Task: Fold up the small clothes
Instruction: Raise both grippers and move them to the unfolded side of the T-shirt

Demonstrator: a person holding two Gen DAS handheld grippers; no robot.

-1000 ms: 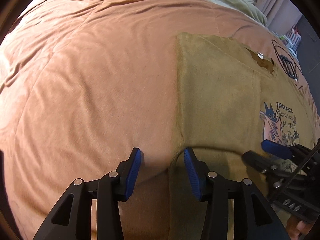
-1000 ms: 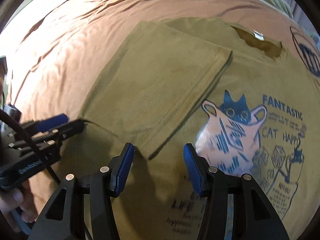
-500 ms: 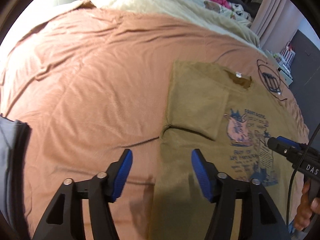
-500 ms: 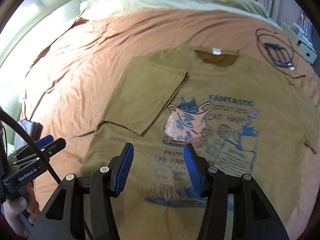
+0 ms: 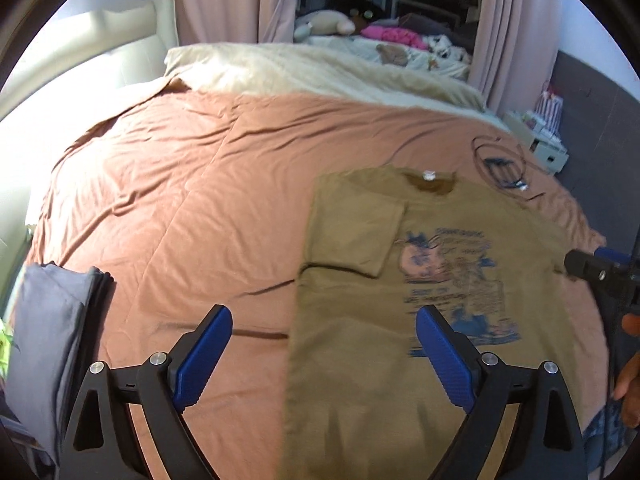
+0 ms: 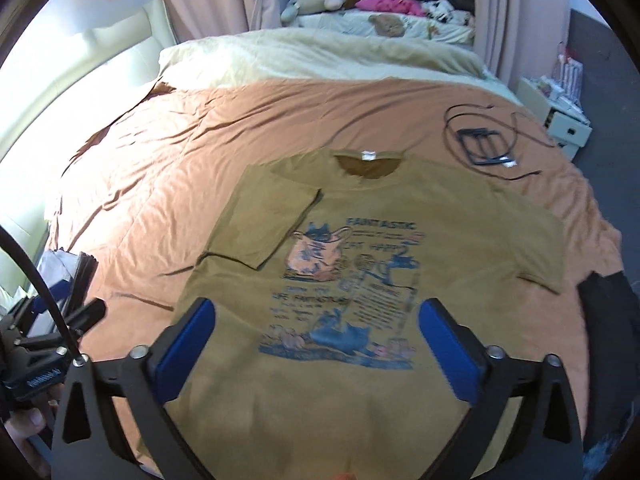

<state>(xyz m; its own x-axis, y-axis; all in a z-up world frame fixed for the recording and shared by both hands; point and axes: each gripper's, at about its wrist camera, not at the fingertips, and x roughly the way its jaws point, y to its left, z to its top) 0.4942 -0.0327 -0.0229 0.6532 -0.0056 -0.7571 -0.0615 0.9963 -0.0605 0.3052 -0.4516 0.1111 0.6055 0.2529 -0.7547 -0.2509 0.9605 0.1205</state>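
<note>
Both tongs are up in the air with nothing between the pads; the left gripper (image 5: pixel 324 356) has its jaws spreading apart over the shirt's left edge, one pad above bare bedspread, the other above fabric; the right gripper (image 6: pixel 316 348) is also opening wide, hanging right over the lower half of the print; the tan t-shirt (image 6: pixel 400 216) lies flat below, print side up, one sleeve (image 6: pixel 268 220) already folded in across the chest, the other still sticking out; all on the orange bedspread (image 5: pixel 180 200), coiled black cable (image 6: pixel 480 140) near the collar.
</note>
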